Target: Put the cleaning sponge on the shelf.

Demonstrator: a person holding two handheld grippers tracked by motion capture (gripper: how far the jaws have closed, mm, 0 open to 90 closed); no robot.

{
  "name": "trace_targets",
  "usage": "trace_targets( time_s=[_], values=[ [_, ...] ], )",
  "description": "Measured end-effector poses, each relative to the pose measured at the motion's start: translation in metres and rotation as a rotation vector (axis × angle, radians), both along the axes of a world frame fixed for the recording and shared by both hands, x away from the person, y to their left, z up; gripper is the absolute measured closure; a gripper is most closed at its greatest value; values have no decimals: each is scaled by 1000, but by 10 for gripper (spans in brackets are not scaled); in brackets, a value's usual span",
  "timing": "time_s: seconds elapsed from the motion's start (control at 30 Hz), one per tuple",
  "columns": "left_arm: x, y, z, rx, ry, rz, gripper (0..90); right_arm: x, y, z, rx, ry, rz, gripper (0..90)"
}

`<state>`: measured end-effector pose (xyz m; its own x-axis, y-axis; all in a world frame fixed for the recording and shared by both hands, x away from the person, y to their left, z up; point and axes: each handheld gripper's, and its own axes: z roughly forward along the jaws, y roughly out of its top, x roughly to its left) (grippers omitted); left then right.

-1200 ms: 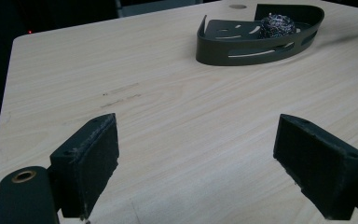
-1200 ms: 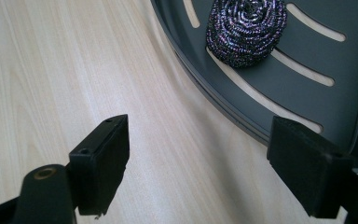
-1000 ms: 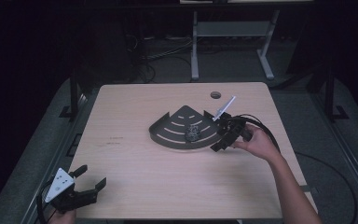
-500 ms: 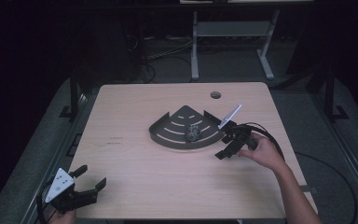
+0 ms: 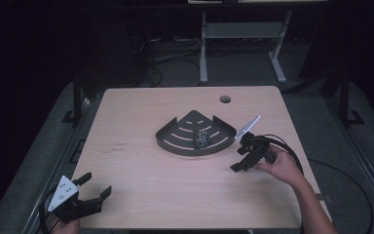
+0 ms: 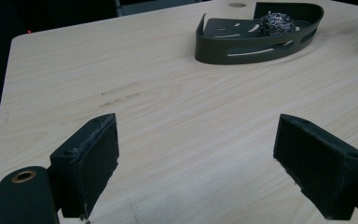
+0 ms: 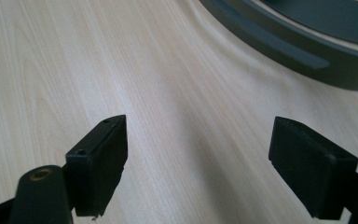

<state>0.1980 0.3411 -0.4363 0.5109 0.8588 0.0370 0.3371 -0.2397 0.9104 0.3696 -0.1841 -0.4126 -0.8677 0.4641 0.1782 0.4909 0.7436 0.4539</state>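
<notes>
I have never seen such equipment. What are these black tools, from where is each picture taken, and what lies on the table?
A person holds a hand tool with two black jaws in each hand. The high view looks down on the wooden table: the left gripper rests at the near left corner, the right gripper beside a dark fan-shaped tray. The other two pictures come from cameras riding on each gripper, looking along its own jaws. A metal scouring ball lies in the tray. Both grippers are open and hold nothing; the right gripper's jaws have just been opening over bare table.
</notes>
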Motion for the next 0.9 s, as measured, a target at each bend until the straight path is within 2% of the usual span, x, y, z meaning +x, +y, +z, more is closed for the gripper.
trace_targets(
  time_s=[0.9],
  values=[
    [0, -2, -1, 7, 6, -5, 133, -29, -22, -14, 23, 1, -23, 190]
  ],
)
